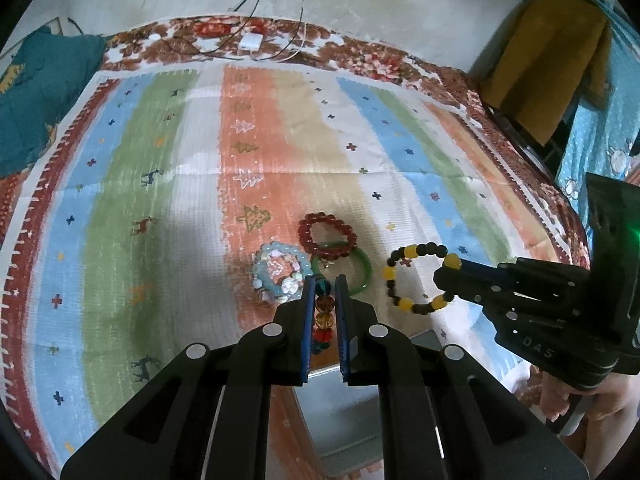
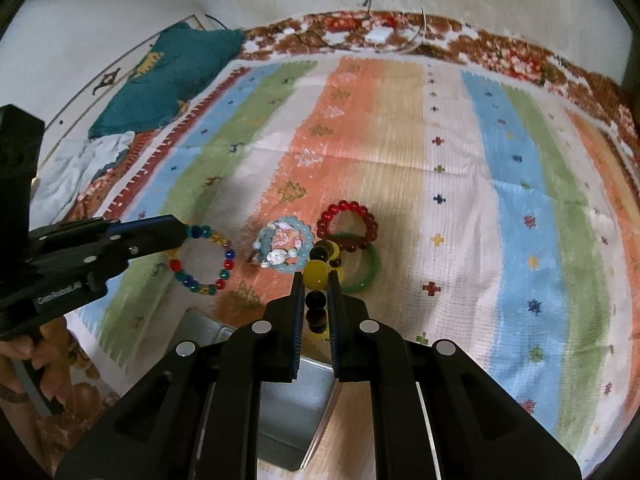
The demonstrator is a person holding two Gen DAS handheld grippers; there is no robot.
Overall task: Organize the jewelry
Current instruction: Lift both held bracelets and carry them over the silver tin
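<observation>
My left gripper (image 1: 324, 284) is shut on a multicolored bead bracelet (image 1: 323, 312), which shows as a full ring in the right wrist view (image 2: 202, 258). My right gripper (image 2: 316, 276) is shut on a yellow-and-black bead bracelet (image 2: 316, 276), seen as a ring in the left wrist view (image 1: 416, 276). Both are held above a striped cloth (image 1: 180, 184). On the cloth lie a red bead bracelet (image 1: 326, 234), a green bangle (image 1: 360, 270) partly under it, and a pale blue bead bracelet (image 1: 280, 272). A metal tin (image 2: 280, 400) sits below the grippers.
A teal cushion (image 2: 168, 76) lies at the cloth's far left. A white charger with cables (image 1: 251, 42) lies at the far edge. A yellow-brown cloth (image 1: 548, 60) hangs at the right.
</observation>
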